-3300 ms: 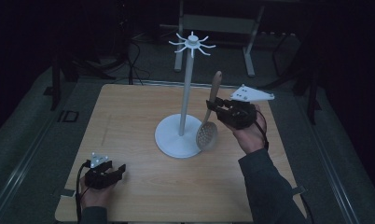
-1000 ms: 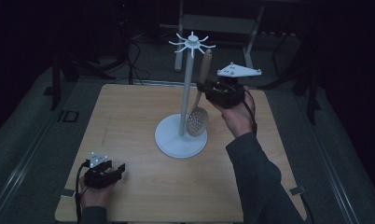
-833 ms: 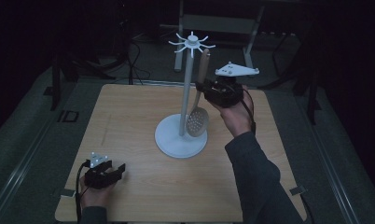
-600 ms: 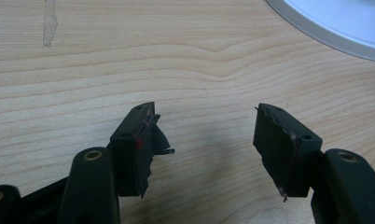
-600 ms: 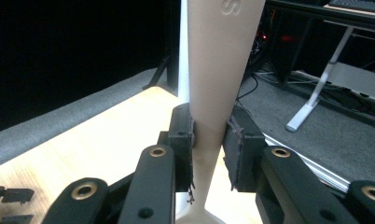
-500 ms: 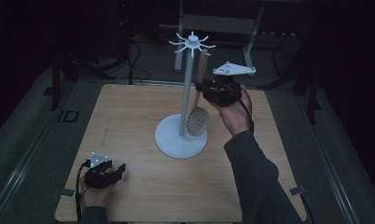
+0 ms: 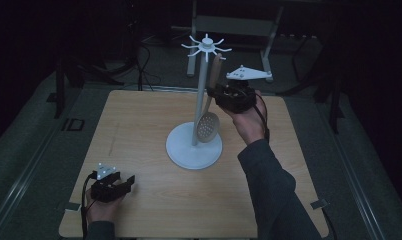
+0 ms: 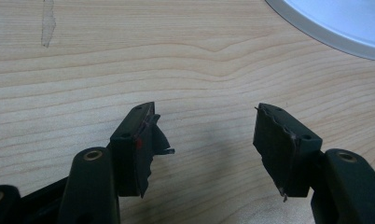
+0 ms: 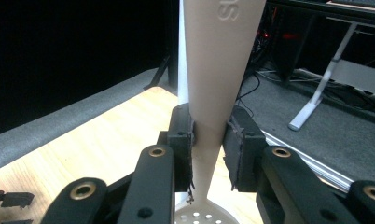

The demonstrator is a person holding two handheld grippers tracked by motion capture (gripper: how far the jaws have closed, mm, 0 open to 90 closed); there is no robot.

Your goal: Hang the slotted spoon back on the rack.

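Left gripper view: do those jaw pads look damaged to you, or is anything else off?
Yes. The left gripper's pads look torn, with ragged, peeling edges on both jaws. Elsewhere nothing stands out: the right gripper grips the slotted spoon squarely beside the stand.

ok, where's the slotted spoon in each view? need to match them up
High view: slotted spoon right of centre, hanging upright beside the pole, handle in the right gripper.
Left gripper view: not in it.
Right gripper view: centre, pale handle rising between the fingers, perforated bowl at the bottom edge.
Shared landmark: white stand, whose base rim is top right in the left gripper view.
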